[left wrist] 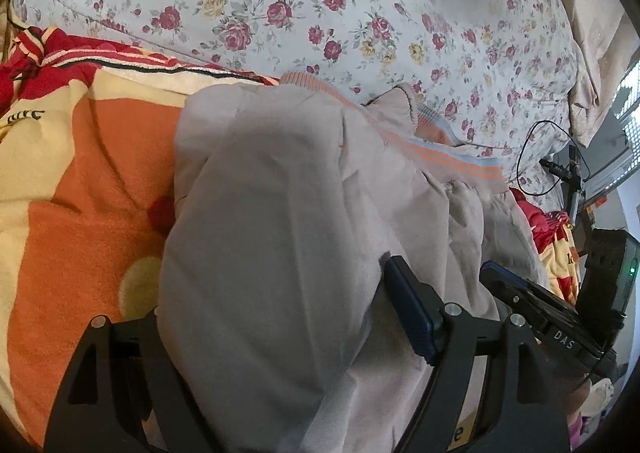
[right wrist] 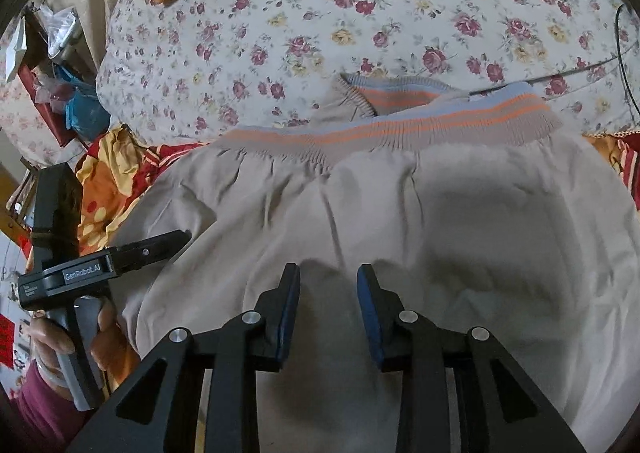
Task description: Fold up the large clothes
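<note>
- Closest in: the right tongs (right wrist: 328, 309) sit part-open, blue pads apart with nothing pinched, hovering over the near part of the big beige padded jacket with the orange-and-blue striped ribbed hem (right wrist: 400, 213).
- The left tongs (left wrist: 276, 337) look spread wide, with a thick bulge of the jacket (left wrist: 280, 233) sitting between the arms. Only one blue pad shows, the other is buried under fabric, so I honestly can't tell if it's gripping or just resting there.
- The jacket lies on the bed, partly on the orange, yellow and red fleece blanket (left wrist: 80, 193), with its far edge on the white quilt with the red rose print (left wrist: 360, 5).
- Orientation: the striped hem band (right wrist: 400, 117) is the far edge and runs left-right, so I'd guess the long axis runs near-to-far, hem pointing away. A ribbed cuff (right wrist: 384, 93) pokes out just past it.
- What could go wrong, imo: puffy fabric means the tongs grab only the top layer and the fold slides apart, or they pinch the blanket along with it.
- Far right there's a loose black cable (left wrist: 528, 157) on the quilt, and a dragged sleeve could snag it.
</note>
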Demonstrator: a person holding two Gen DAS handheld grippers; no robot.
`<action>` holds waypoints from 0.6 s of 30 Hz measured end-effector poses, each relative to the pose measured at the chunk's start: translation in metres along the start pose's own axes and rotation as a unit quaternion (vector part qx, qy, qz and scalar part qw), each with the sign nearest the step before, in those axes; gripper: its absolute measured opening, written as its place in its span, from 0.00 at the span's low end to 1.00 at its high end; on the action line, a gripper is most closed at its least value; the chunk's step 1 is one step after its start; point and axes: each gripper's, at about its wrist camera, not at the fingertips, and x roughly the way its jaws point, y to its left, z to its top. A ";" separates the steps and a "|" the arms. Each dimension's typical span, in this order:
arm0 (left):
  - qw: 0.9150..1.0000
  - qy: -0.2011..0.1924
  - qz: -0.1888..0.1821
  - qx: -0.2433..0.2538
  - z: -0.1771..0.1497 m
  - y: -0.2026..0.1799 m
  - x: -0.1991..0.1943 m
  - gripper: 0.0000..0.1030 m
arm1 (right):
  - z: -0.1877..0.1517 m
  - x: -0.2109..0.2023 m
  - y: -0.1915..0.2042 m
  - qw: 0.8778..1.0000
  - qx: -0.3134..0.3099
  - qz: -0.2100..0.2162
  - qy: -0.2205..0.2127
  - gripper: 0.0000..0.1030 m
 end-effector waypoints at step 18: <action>1.000 0.004 0.007 0.018 -0.005 -0.005 0.006 0.87 | 0.001 0.014 -0.014 1.000 0.027 0.007 0.015 0.30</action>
